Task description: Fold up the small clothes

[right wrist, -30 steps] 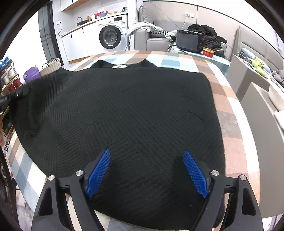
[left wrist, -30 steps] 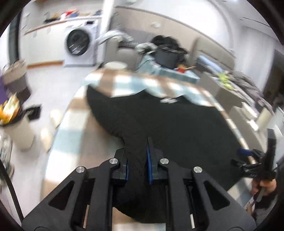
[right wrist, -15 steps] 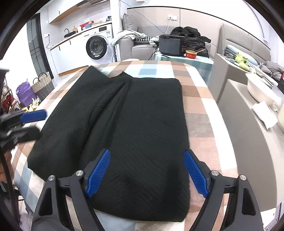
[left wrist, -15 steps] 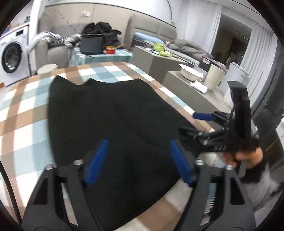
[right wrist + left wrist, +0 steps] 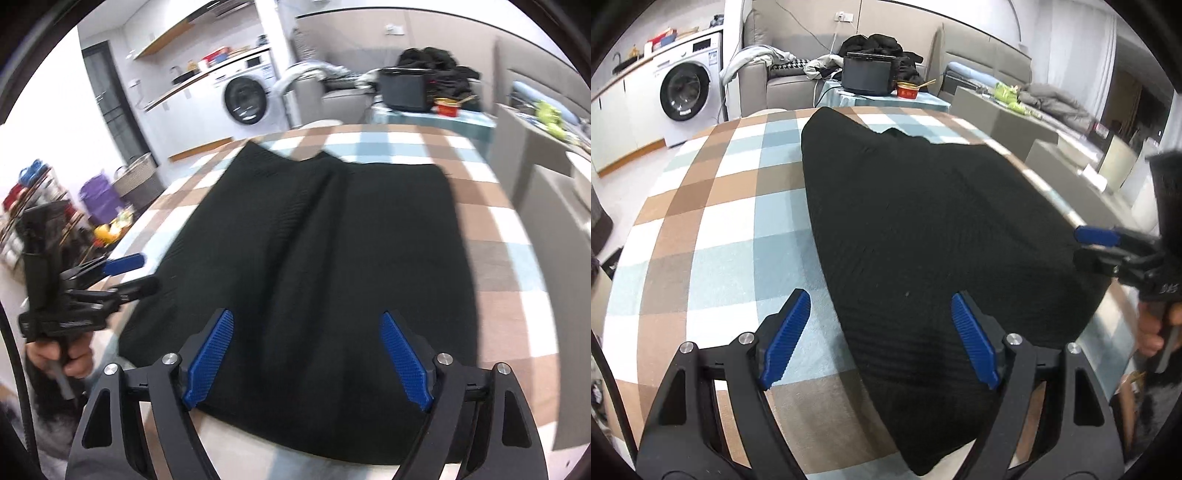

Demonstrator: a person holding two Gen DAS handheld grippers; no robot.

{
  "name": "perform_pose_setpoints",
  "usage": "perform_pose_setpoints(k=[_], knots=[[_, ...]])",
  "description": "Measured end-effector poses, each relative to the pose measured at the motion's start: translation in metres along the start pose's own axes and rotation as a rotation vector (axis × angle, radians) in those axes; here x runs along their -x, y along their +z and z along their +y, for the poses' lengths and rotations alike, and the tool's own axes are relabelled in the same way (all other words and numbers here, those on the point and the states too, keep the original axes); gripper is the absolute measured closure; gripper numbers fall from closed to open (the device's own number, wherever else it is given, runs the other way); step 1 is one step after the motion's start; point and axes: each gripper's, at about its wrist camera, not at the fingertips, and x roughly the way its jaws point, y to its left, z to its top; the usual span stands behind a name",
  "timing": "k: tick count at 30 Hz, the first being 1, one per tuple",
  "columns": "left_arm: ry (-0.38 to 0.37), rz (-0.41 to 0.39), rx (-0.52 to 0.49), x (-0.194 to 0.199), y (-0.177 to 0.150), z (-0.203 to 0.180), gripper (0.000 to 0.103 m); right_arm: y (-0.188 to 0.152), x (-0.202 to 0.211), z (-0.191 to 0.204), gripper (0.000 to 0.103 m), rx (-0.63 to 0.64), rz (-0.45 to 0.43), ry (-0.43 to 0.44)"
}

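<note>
The left tongs stand wide, jaws just opened, with nothing pressed between the blue pads. The left pad hangs over bare checked cloth; the right pad hangs over the near left edge of the black sweater. The right tongs also stand wide, jaws just narrowed slightly, and grip nothing; both pads hover above the near hem of the sweater.

The sweater lies flat on the desk, folded lengthwise into a long panel with a soft ridge running down its middle. Its neckline points toward the far side of the desk. The desk carries a checked cover in brown, pale blue and white.

In the right wrist view, a hand holds the left tongs at the sweater's left edge.

Beyond the desk stand a washing machine, a grey sofa with piled clothes, and a side table bearing a black box and a red bowl.
</note>
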Motion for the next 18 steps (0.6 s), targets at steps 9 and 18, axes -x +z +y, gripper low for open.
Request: perform_pose_setpoints(k=[9,18], knots=[[0.020,0.026,-0.023,-0.011,-0.001,-0.003,0.026,0.018,-0.032,0.011,0.057,-0.050,0.048,0.164],[0.011,0.023,0.009,-0.008,0.001,0.005,0.026,0.031,-0.051,0.021,0.093,-0.051,0.040,0.169]])
